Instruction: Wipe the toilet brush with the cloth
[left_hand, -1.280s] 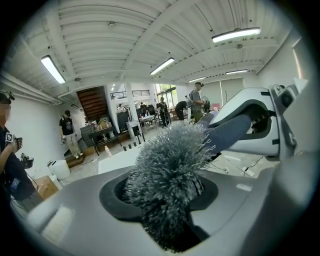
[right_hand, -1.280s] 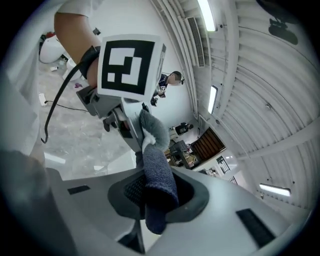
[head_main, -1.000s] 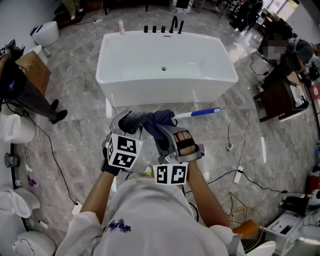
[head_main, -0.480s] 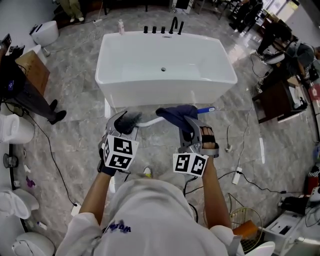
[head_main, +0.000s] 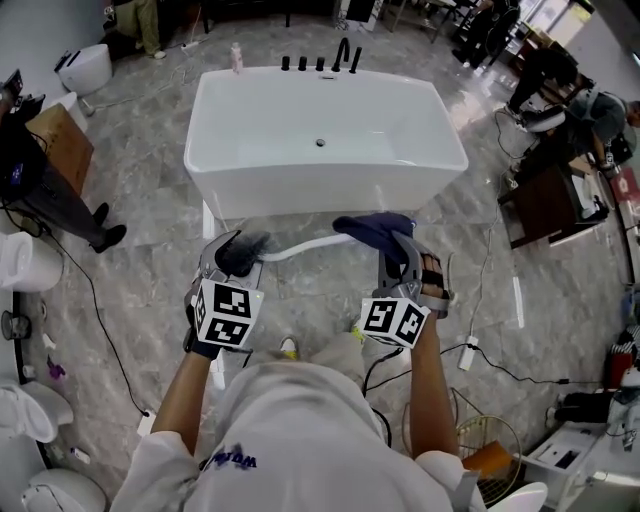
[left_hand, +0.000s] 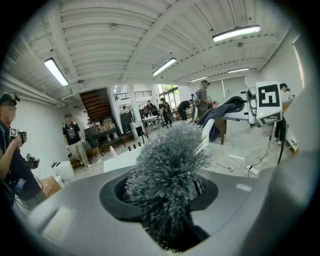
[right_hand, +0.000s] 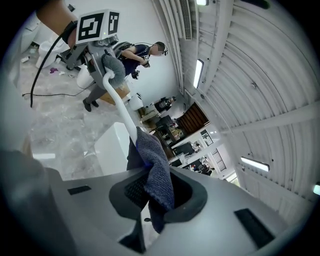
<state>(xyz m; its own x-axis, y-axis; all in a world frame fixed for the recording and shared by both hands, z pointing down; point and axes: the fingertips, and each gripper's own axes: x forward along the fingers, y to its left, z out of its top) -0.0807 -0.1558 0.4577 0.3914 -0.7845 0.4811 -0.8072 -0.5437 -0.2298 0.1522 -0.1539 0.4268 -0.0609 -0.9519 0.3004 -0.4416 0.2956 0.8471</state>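
Toilet brush (head_main: 305, 243) is lying roughly level, held in the air in front of the person, above the floor (head_main: 150, 210). Its long axis is running left to right across the head view. The grey bristle head is pointing to the person's left and the white handle is leading off to the right, bowing slightly.

Left gripper (head_main: 236, 254) is clamping on the bristle head; in the left gripper view the bristles are filling the gap between the jaws.

Right gripper (head_main: 392, 245) is clenching the dark blue cloth (head_main: 375, 228), which is wrapping the right end of the handle and hiding it. Its jaws have just been closing further, with cloth between them.

The floor is showing grey marble-pattern tile with cables (head_main: 480, 360) trailing across it at right. A white freestanding bathtub (head_main: 320, 190) is standing just beyond the brush, black taps (head_main: 320, 63) at its far rim. A toilet (head_main: 85, 65) is sitting at upper left. The ceiling is carrying tube lights (left_hand: 235, 33), and people are standing in the background
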